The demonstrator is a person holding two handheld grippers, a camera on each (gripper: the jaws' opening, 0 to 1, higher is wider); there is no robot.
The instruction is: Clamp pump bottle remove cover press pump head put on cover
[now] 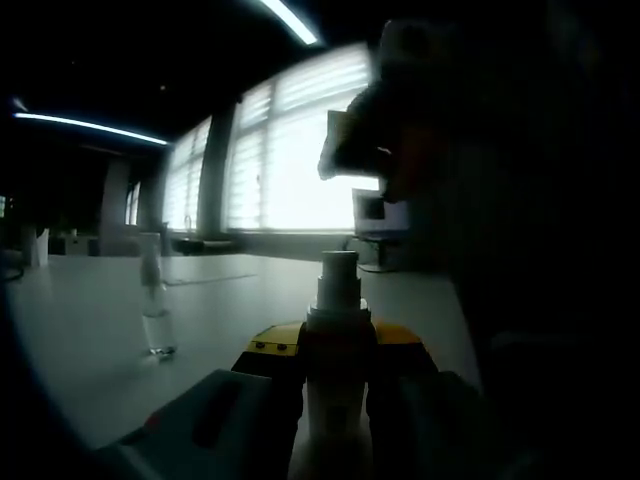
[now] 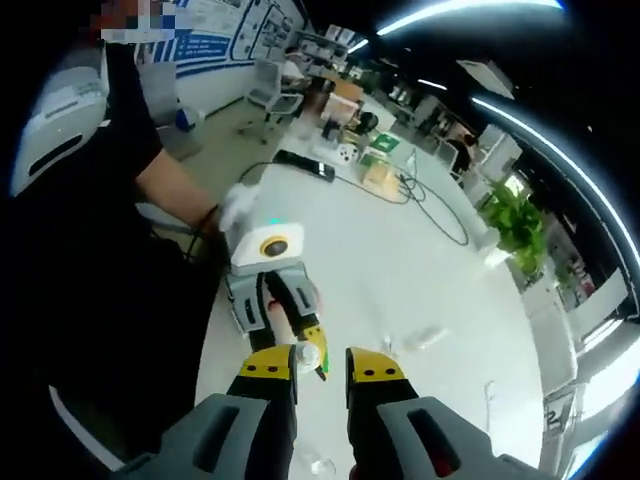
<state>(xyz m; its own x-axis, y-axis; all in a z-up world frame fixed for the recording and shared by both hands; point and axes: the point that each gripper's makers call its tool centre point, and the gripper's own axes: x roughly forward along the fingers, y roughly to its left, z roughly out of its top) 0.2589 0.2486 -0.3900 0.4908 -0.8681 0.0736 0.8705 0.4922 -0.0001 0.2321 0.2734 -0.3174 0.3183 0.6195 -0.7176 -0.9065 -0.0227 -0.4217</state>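
White table (image 2: pixel 420 270) carries a clear cover (image 1: pixel 155 300), standing far left of the pump bottle (image 1: pixel 335 340), which the left tool (image 1: pixel 335 400) clamps upright. Right tool (image 2: pixel 320 372), jaws apart, hovers above, seemingly near the pump head (image 1: pixel 338 268); press straight down, centred.

We find the left gripper view dim and backlit by glaring white blinded windows (image 1: pixel 300 150) (foreground silhouetted); the right gripper view is bright, evenly lit by ceiling strip lights (image 2: pixel 450 12), edges bowed.
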